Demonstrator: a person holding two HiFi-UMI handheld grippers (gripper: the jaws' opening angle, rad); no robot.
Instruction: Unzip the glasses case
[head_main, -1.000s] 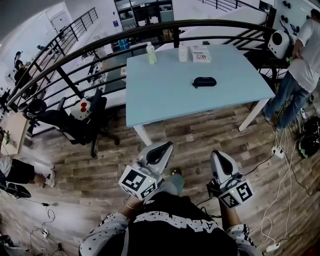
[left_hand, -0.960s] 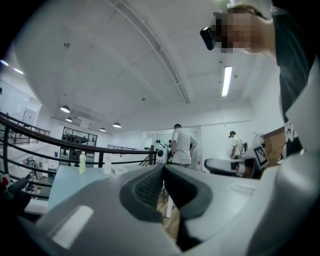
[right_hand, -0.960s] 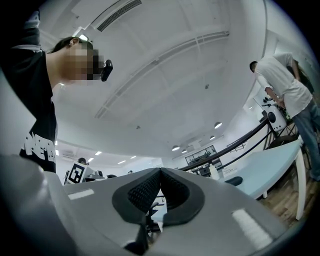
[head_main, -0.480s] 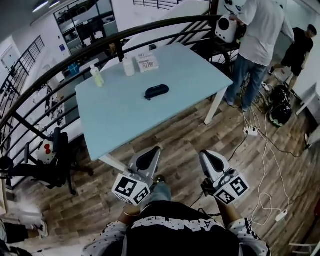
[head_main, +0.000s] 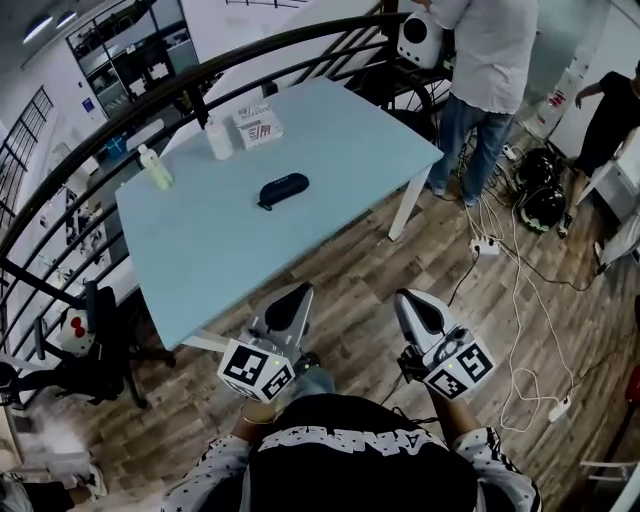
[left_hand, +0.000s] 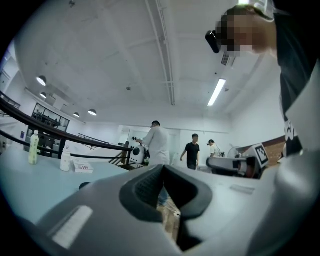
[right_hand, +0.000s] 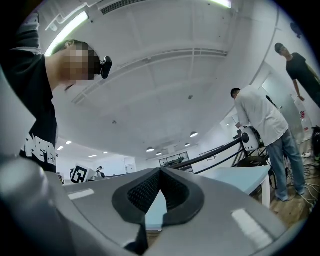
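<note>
Head view shows one light blue table (head_main: 230, 250) on a wooden floor, and one dark glasses case (head_main: 283, 190) lies on it near the middle, zipped side too small to read. From the case, two bottles stand at about 10 o'clock: one greenish bottle (head_main: 155, 168) and one white bottle (head_main: 218, 138). One flat box (head_main: 258, 125) lies at about 11 o'clock, and its print is not legible.

Two grippers are low in the picture, well apart from the case, which lies at about 11 o'clock from them. The left gripper (head_main: 297, 292) and the right gripper (head_main: 408, 300) both have the jaws pressed together at the tips, and nothing is between them; each gripper view confirms this.

Two bystanders are beside the table. One person in a white shirt (head_main: 485, 60) stands at 1 o'clock, with the head cut off by the top edge. One person in black (head_main: 610, 110) is at 3 o'clock, partly cut by the right edge.

In the left gripper view, the case is only a dark sliver (left_hand: 84, 185) behind the jaw body.
</note>
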